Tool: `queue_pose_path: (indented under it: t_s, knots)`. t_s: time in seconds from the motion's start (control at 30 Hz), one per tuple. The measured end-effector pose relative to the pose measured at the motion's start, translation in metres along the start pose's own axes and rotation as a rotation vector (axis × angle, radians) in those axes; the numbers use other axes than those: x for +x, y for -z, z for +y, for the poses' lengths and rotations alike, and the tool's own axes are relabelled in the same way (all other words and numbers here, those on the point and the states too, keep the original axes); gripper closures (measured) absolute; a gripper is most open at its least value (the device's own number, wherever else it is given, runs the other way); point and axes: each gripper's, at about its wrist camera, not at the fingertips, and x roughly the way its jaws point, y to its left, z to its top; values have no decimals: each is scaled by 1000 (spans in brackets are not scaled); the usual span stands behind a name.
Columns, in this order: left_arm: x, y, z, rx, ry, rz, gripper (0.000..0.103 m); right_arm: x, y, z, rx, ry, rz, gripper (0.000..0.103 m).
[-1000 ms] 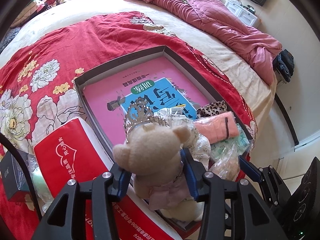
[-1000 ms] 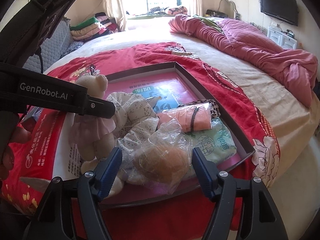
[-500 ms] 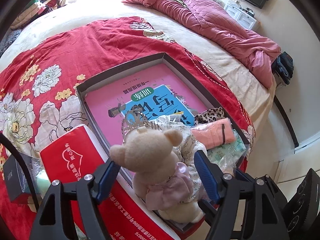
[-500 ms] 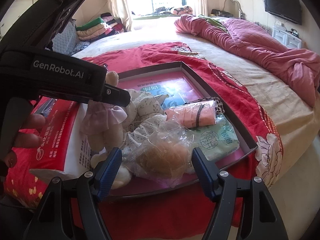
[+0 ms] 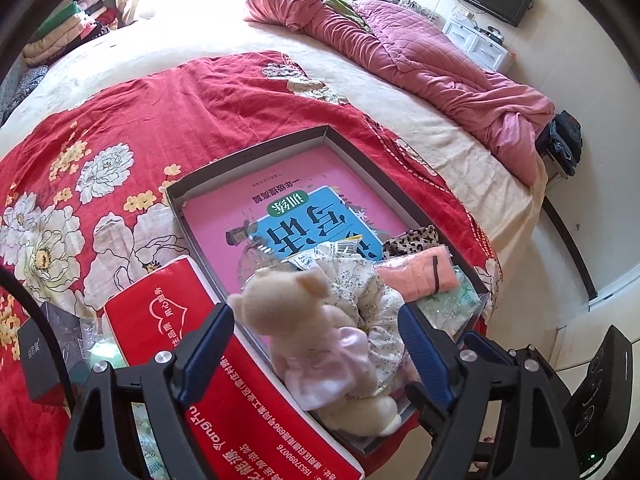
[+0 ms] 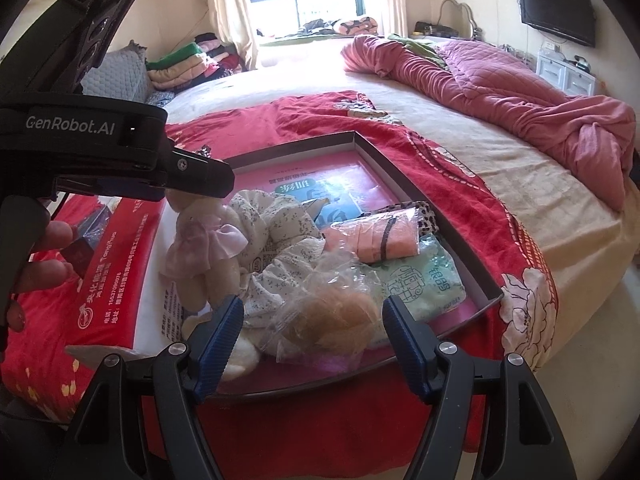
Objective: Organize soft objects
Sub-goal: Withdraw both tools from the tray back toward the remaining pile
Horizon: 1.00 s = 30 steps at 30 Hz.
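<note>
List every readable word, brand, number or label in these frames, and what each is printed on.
"GenRobot.AI": side of the left gripper.
"15537099076": red and white package, beside the tray.
"YangHu": same package, other face.
"训练": pink book in the tray; its bigger characters are partly hidden.
Green tissue pack: stylised characters, unclear.
Small print on the package: too small.

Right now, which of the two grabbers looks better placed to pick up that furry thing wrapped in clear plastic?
The right gripper. Its open jaws already sit either side of the plastic-wrapped furry item in the tray. The left gripper is open around the teddy bear instead.
</note>
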Motion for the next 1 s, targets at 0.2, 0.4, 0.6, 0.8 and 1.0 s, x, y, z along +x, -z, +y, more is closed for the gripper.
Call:
queue_pose_path:
  t_s: [0.2, 0.4, 0.6, 0.8, 1.0]
  knots:
    - [-11, 4, -2, 9, 2, -21, 19, -5, -1, -5, 22, 3, -13, 30]
    - [-18, 6, -4, 20, -16, -33, 17, -13, -6, -6, 27, 15, -35, 29]
    - [-27, 13, -8, 39, -35, -48, 15, -19, -9, -9, 47, 60, -41, 25]
    - [-39, 22, -10, 51, -49, -62, 14, -28, -10, -17, 100, 71, -46, 25]
    - [-53, 33, -11, 59, -70, -73, 13, -37, -14, -16, 107, 92, -61, 25]
